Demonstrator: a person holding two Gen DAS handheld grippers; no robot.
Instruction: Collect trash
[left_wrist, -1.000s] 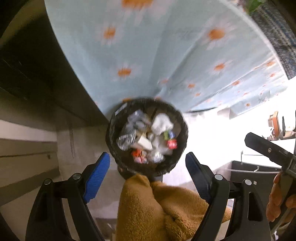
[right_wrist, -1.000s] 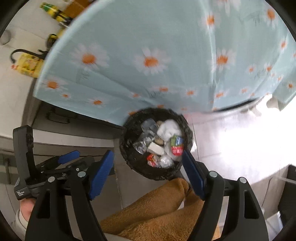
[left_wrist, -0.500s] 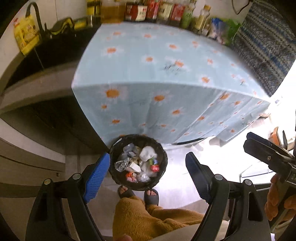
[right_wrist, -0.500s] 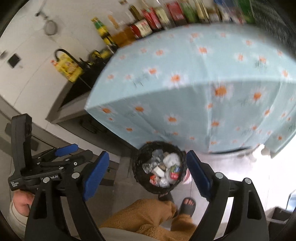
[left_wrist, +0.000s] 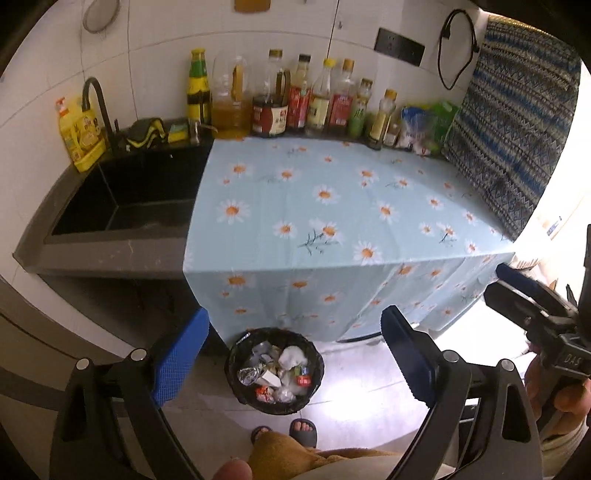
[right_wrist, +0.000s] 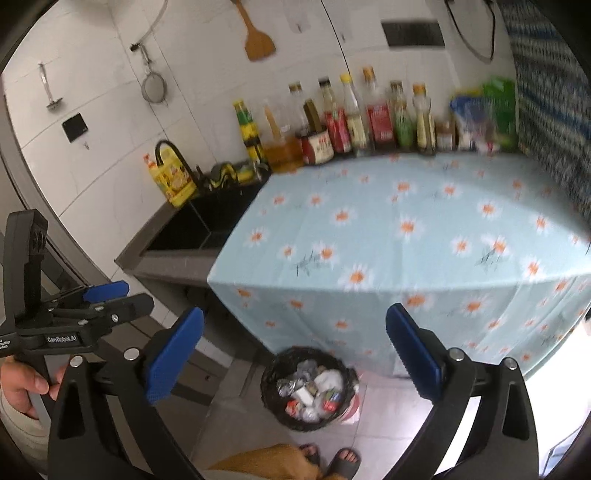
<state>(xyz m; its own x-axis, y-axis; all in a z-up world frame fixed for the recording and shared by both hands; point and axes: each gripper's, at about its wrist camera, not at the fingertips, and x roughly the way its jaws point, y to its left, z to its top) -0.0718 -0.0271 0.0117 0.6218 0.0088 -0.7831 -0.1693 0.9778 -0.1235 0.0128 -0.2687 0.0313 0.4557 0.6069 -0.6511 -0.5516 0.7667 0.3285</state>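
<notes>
The left claw (left_wrist: 293, 354) hangs released and empty, its jaws just widened. Below, on the floor against the desk (left_wrist: 332, 206), the bin (left_wrist: 275, 371) holds crumpled wrappers and foil, probably light and crushable, best pinched at a fold. Higher than a second ago, the right claw (right_wrist: 293, 350) likewise gapes empty.

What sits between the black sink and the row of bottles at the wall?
In the left wrist view, a yellow sponge and a yellow-black cloth sit between the black sink and the bottles.

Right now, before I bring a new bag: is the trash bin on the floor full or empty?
Nearly full: the black trash bin holds wrappers, crumpled plastic and tissue piled close to its rim.
</notes>
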